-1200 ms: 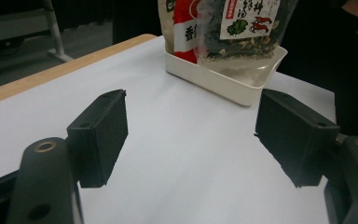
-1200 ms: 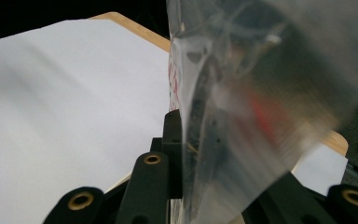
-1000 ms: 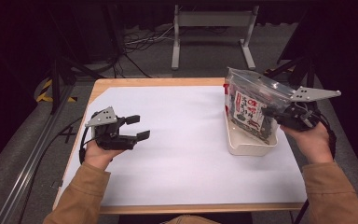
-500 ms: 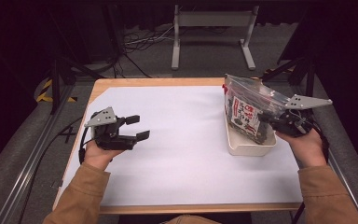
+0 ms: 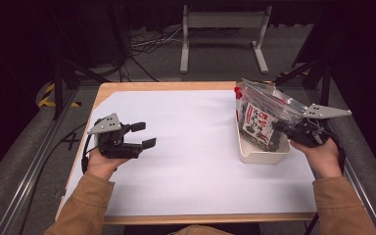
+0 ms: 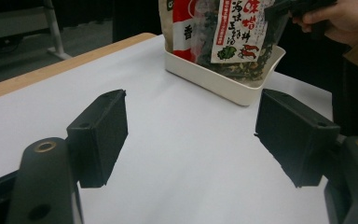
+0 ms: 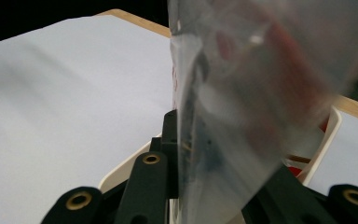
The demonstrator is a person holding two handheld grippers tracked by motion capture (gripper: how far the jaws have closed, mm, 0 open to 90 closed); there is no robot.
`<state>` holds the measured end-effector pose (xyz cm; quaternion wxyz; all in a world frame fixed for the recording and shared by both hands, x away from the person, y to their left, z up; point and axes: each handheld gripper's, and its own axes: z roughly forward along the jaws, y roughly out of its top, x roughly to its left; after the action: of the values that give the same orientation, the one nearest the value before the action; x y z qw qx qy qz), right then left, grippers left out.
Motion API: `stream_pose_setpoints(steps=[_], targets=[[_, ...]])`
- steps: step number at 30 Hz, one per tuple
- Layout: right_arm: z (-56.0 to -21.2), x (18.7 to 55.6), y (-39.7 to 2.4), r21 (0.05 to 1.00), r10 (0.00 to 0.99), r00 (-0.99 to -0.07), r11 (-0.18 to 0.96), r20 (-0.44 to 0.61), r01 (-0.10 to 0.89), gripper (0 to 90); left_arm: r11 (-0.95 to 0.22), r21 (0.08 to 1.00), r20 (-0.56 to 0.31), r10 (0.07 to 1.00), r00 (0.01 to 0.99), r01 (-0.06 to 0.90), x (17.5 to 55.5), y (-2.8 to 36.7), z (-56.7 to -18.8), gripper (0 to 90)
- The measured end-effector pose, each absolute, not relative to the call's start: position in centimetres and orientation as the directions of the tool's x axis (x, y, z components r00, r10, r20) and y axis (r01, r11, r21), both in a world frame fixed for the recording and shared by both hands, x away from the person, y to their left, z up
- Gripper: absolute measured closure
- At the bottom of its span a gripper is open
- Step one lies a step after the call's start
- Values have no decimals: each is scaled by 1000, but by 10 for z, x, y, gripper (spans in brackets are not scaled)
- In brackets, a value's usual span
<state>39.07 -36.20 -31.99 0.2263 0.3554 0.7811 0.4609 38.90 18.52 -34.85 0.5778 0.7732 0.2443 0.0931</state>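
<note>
dark room, grey floor (image 5: 215, 58), white-topped table (image 5: 191, 161)

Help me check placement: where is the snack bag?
High view: the snack bag stands in the white tray at the table's right, pinched by the right gripper.

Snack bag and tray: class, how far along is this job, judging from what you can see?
Done: the snack bag already sits in the white tray. In hand: the right gripper pinches the bag's side. Left: letting go; the left gripper waits open above the table.
</note>
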Motion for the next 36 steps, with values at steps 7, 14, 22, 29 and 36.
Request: stream_pose_setpoints(steps=[7,14,22,29,36], targets=[[-323,392,-372,893,778,-628,282,2,352,751,-213,935,-154,479,864,284,388,186,-350,255],[-324,396,-378,900,791,-610,232,46,370,592,-207,935,-156,484,861,286,386,188,-350,254],[-323,381,-384,925,800,-594,157,86,345,353,-206,936,-154,490,858,286,383,192,-351,249],[-320,357,-383,930,807,-591,210,11,304,297,-205,941,-137,494,859,269,374,198,-348,249],[-319,334,-378,928,797,-604,243,-24,284,292,-212,941,-130,493,860,264,363,202,-349,250]])
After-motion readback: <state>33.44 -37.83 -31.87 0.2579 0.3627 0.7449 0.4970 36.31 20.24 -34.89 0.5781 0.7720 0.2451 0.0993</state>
